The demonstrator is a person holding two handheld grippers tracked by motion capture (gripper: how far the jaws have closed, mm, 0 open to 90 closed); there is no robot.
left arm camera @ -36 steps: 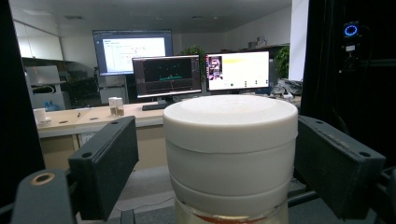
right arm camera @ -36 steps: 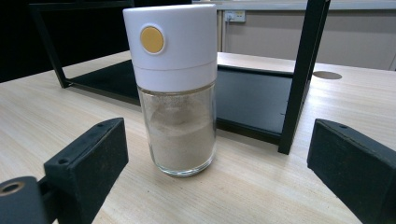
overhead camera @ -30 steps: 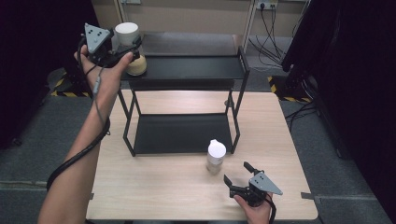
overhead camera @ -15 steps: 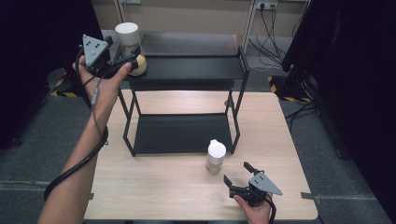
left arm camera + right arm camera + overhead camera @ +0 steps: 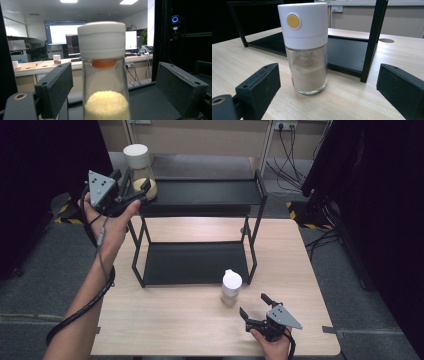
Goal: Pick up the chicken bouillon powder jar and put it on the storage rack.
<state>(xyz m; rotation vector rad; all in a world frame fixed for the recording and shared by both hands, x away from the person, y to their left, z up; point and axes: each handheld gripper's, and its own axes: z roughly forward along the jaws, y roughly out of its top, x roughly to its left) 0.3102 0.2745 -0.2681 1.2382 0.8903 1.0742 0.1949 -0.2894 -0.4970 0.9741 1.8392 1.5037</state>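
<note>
A glass jar (image 5: 137, 167) with a white cap and yellow grains stands at the left end of a black rack's top shelf (image 5: 210, 192). My left gripper (image 5: 133, 185) is open at that end of the shelf. In the left gripper view the jar (image 5: 105, 75) stands close between the two spread jaws of that gripper (image 5: 117, 83), touching neither. A second jar (image 5: 231, 287), white-capped with pale powder, stands upright on the wooden table (image 5: 170, 320) in front of the rack. My right gripper (image 5: 257, 312) is open just behind it toward the front edge. In the right gripper view this jar (image 5: 305, 50) is ahead of the jaws, untouched.
The rack's lower shelf (image 5: 195, 262) is bare. Its black legs (image 5: 252, 260) stand close behind the powder jar. Cables (image 5: 295, 150) lie on the grey floor (image 5: 45, 270) that surrounds the table.
The left hand and its gripper have shifted a little toward the person, lower in the high view. The capped jar stays on the top shelf. The right gripper has not moved.
</note>
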